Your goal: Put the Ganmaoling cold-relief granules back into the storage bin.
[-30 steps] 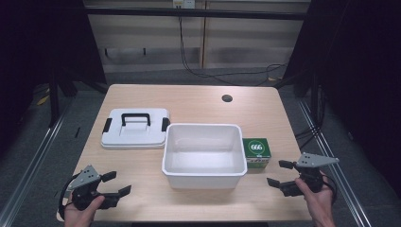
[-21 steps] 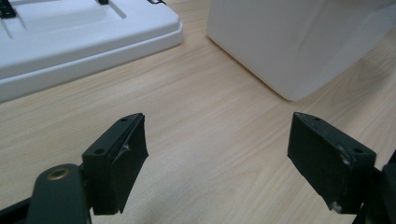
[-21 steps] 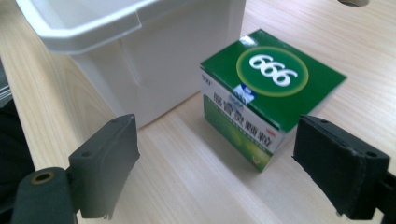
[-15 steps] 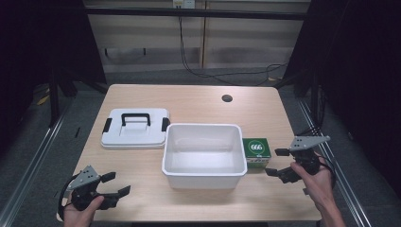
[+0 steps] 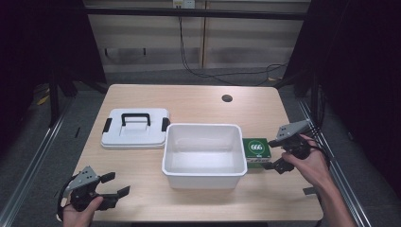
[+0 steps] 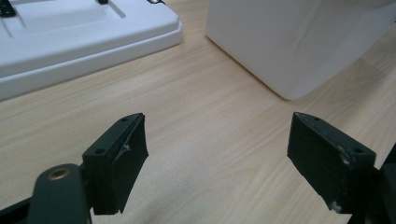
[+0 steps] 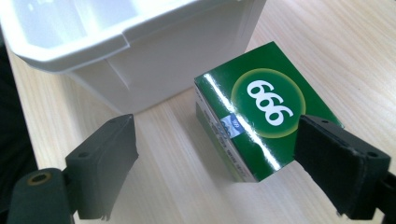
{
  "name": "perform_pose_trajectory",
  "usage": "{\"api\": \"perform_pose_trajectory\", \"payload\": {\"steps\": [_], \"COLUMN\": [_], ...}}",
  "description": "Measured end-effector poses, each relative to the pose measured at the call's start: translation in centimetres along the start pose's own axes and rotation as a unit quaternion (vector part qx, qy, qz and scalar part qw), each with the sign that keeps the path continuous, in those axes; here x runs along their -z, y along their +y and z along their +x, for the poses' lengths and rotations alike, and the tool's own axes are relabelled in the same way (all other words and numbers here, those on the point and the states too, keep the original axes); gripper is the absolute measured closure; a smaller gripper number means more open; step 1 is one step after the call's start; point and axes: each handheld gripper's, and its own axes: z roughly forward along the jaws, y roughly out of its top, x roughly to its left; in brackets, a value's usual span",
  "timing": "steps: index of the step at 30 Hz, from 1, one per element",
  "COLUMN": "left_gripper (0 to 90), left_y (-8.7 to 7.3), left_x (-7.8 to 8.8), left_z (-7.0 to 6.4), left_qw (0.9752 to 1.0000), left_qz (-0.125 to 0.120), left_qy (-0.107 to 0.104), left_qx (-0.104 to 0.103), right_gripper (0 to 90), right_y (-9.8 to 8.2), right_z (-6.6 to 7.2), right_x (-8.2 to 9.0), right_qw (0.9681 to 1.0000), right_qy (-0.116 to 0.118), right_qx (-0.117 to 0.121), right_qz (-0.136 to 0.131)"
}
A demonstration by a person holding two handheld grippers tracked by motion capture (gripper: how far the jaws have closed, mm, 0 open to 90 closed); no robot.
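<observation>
Closing in on the green 666 box [image 7: 261, 109] now, right tool [image 5: 276, 152] has moved up beside the white tub [image 5: 204, 172], jaws apart, while left tool [image 5: 108, 184] sits wide open.

This looked like a lab or test cell, not a home. A pale wood-grain worktop [image 5: 198, 111] stood alone in a dark enclosure, black curtains [image 5: 42, 42] hanging on both sides. Metal rails [image 5: 35, 156] ran along the grey floor to either side of it. Behind it, a bare panelled wall [image 5: 198, 42] carried a socket [image 5: 184, 4] at the top, with black cables [image 5: 208, 71] trailing down and across. The worktop had a round cable hole [image 5: 227, 98] near its far edge. A person sat at it with an instrumented gripper [image 5: 97, 189] in each hand, cables attached: a recording rig.
</observation>
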Motion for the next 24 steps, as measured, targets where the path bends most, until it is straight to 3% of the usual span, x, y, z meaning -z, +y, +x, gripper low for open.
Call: {"api": "perform_pose_trajectory", "payload": {"steps": [5,10,13,16,24], "left_gripper": [19.8,19.8,19.8,19.9,19.8], "left_y": [0.0,0.0,0.0,0.0,0.0], "left_x": [-0.3,-0.2,-0.2,-0.2,-0.2], "left_z": [-0.1,-0.1,-0.1,-0.1,-0.1], "left_qw": [1.0,1.0,1.0,1.0,0.9999], "left_qz": [0.006,0.005,0.005,0.005,0.008], "left_qy": [-0.002,-0.003,-0.001,-0.004,-0.008], "left_qx": [-0.004,-0.003,-0.005,-0.003,-0.003], "right_gripper": [12.0,12.2,12.2,10.9,8.7], "right_y": [1.4,2.4,3.3,4.1,5.0], "right_z": [-0.5,-0.9,-1.3,-1.6,-2.4], "right_x": [-0.8,-1.1,-1.4,-1.7,-2.9], "right_qw": [0.9981,0.9974,0.9953,0.9938,0.9834], "right_qy": [0.012,0.02,0.029,0.027,0.033], "right_qx": [0.036,0.041,0.055,0.077,0.121], "right_qz": [0.048,0.056,0.075,0.075,0.132]}}
